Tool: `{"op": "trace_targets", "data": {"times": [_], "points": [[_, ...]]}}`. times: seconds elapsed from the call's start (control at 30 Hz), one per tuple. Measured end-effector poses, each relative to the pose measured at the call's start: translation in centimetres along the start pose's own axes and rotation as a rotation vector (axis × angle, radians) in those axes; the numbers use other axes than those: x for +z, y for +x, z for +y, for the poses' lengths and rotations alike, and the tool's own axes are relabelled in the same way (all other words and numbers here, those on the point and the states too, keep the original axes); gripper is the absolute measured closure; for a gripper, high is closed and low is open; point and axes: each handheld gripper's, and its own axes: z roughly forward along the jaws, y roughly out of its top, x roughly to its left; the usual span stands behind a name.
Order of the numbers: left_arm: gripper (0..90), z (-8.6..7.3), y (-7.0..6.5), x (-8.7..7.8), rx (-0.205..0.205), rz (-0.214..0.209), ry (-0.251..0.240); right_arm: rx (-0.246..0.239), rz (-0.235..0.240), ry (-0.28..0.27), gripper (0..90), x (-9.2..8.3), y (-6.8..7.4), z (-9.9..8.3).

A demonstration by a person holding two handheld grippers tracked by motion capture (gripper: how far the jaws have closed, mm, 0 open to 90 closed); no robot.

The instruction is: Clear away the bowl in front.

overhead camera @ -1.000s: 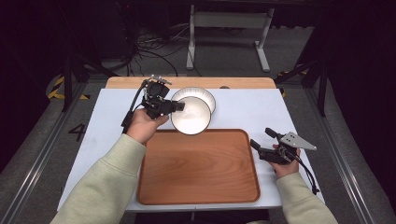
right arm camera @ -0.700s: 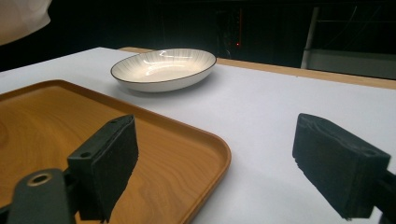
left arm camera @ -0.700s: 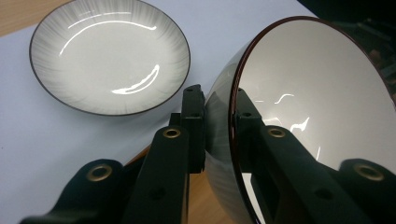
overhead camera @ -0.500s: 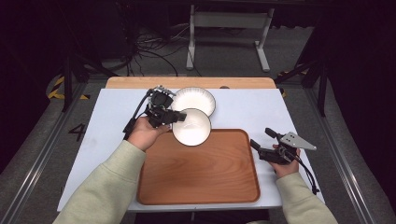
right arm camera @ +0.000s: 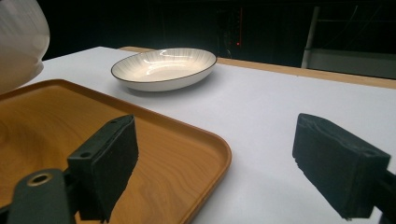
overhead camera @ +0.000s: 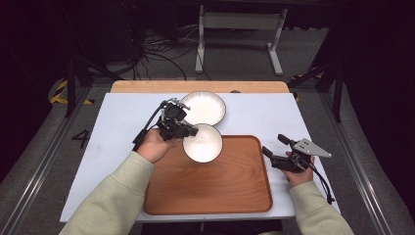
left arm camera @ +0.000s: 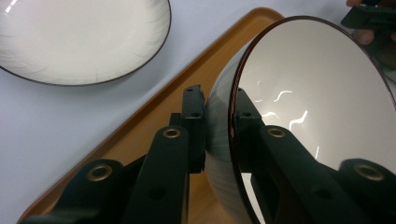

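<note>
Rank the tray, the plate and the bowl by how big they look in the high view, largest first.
1. Tray: clearly the largest.
2. Plate: next, though the bowl covers part of its near rim.
3. Bowl: looks slightly smaller than the plate, but the left tool holds it raised and tilted, so this order is unsure.

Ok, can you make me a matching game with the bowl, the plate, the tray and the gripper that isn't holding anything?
Things:
1. bowl
2. plate
3. tray
4. right gripper

Descriptions:
A. brown wood, lying flat on the white table
B. pinched by its rim in the jaws of the left gripper
C. jaws apart with nothing between them, beside the tray's right edge
D. resting on the table just beyond the tray

Pairs: 1-B, 2-D, 3-A, 4-C
</note>
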Motion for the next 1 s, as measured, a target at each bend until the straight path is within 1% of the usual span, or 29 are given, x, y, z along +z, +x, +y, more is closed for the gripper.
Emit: {"op": "trace_targets", "data": {"times": [0.1,0.13,0.2,0.4,0.5,0.67,0.73,0.83,0.9,1.0], "points": [[80.2,-0.2,0.0,0.5,0.020,0.004,0.022,0.001,0.000,0.000,14.8,0.0,0.0,0.0],[80.2,-0.3,-0.2,0.7,0.006,0.002,0.024,0.000,0.000,0.000,14.7,0.0,0.0,0.0],[80.2,-0.4,-0.2,1.0,0.019,-0.005,0.040,0.001,0.000,0.000,14.8,0.0,0.0,0.0],[80.2,-0.8,-0.5,2.0,0.036,-0.010,0.081,0.000,0.000,0.000,14.7,0.0,0.0,0.0],[80.2,-0.8,-0.6,2.2,0.034,-0.014,0.090,0.001,0.000,0.000,14.7,0.0,0.0,0.0],[80.2,-1.1,-0.6,2.9,0.045,-0.019,0.115,0.000,0.000,0.000,14.7,0.0,0.0,0.0],[80.2,-1.2,-0.7,3.2,0.040,-0.022,0.123,0.001,0.001,0.001,14.7,0.0,0.0,0.0],[80.2,-1.3,-0.6,3.5,0.049,-0.024,0.137,0.000,0.000,0.000,14.8,0.0,0.0,0.0],[80.2,-1.4,-0.7,3.7,0.041,-0.029,0.147,0.001,-0.001,0.000,14.7,0.0,0.0,0.0],[80.2,-1.5,-0.6,4.0,0.050,-0.032,0.160,0.000,0.000,0.000,14.7,0.0,0.0,0.0]]}}
